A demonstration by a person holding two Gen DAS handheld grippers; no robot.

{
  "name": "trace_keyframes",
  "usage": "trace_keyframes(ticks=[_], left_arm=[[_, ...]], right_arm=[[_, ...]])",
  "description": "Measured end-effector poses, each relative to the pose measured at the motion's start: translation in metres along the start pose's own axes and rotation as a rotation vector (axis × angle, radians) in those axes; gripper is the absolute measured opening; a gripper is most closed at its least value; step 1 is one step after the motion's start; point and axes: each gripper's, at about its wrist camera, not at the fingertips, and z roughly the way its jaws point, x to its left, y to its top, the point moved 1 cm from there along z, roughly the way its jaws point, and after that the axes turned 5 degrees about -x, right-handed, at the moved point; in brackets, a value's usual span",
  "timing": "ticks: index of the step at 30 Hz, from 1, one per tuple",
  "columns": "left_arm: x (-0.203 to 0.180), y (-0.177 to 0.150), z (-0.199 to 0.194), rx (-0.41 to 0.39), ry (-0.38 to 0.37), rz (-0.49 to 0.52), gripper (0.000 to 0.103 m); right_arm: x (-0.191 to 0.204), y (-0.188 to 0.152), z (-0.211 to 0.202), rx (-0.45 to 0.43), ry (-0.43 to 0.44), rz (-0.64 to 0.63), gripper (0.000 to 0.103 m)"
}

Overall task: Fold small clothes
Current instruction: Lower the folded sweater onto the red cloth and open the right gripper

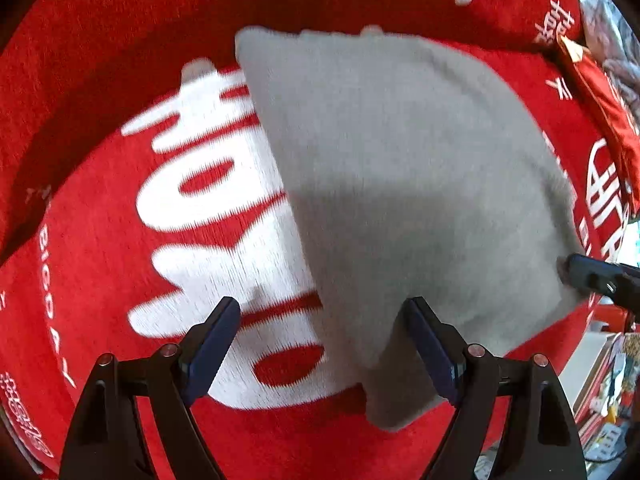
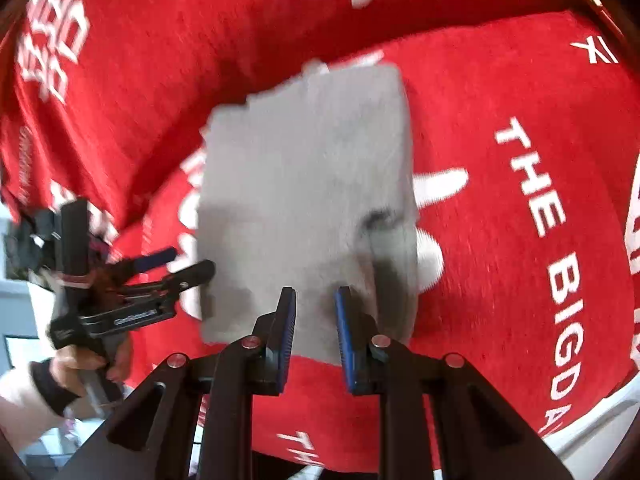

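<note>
On red cloth (image 2: 500,128) | grey garment (image 2: 304,184) folded, flat | both tongs empty, apart

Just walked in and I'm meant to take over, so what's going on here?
A person is folding a small grey cloth on a red blanket with white lettering, a gripper in each hand. The cloth lies folded into a rough rectangle. The left hand-held gripper is open at its edge; the right hand-held gripper, jaws narrowly apart, grips nothing.
</note>
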Motion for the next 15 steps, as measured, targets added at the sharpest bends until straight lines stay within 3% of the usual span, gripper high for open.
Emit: trace_keyframes(ticks=[3, 4, 6, 10, 15], left_arm=[[0.005, -0.012, 0.003, 0.0, -0.021, -0.013, 0.086], [0.006, -0.015, 0.004, 0.002, -0.022, -0.011, 0.086], [0.006, -0.019, 0.001, -0.002, -0.022, 0.002, 0.086], [0.005, -0.022, -0.005, -0.003, -0.005, 0.009, 0.086], [0.006, -0.025, -0.013, 0.009, -0.001, -0.002, 0.086]], right_arm=[[-0.04, -0.01, 0.015, 0.024, -0.04, 0.125, 0.01], [-0.053, -0.014, 0.015, 0.011, -0.027, 0.167, 0.002], [-0.068, -0.018, 0.012, 0.0, 0.016, 0.232, 0.0], [-0.079, -0.023, 0.0, 0.033, -0.12, 0.239, 0.003], [-0.071, -0.018, -0.036, -0.046, -0.075, 0.256, 0.005]])
